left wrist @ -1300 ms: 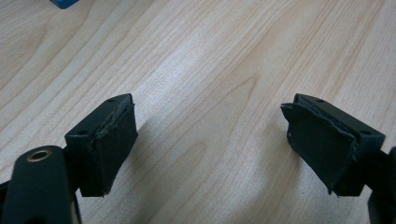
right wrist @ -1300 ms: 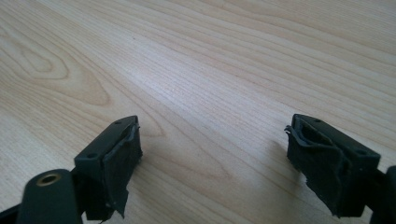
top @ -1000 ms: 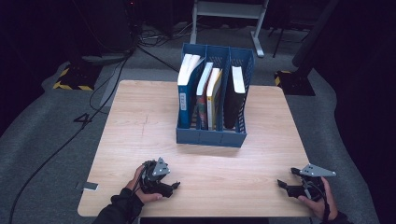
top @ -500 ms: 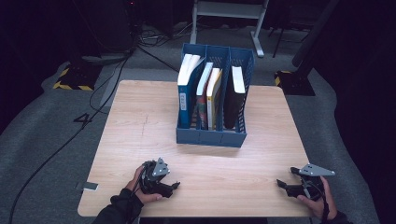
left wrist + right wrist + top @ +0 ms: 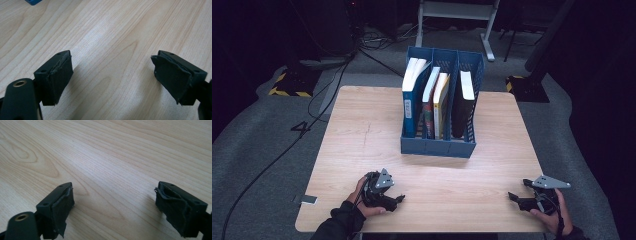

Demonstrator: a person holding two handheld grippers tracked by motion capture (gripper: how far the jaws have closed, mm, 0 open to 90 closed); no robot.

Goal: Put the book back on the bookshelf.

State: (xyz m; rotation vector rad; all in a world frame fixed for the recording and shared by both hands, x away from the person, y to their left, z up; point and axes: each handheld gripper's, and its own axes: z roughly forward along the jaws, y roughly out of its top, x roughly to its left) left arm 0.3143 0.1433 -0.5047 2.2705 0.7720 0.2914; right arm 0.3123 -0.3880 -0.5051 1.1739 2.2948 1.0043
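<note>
Two grippers, the left gripper and right gripper, rest spread and empty at the table's near edge, well apart from the books upright in the blue file rack, so a hasty reach could tip the rack.

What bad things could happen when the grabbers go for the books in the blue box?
The blue plastic file rack stands loose on the wooden table, so tugging a tightly packed book could drag or tip it. The white and yellow thin books lean together; pulling one may topple the other. Both the left gripper and right gripper are open and empty, with frayed pads that might slip.
</note>
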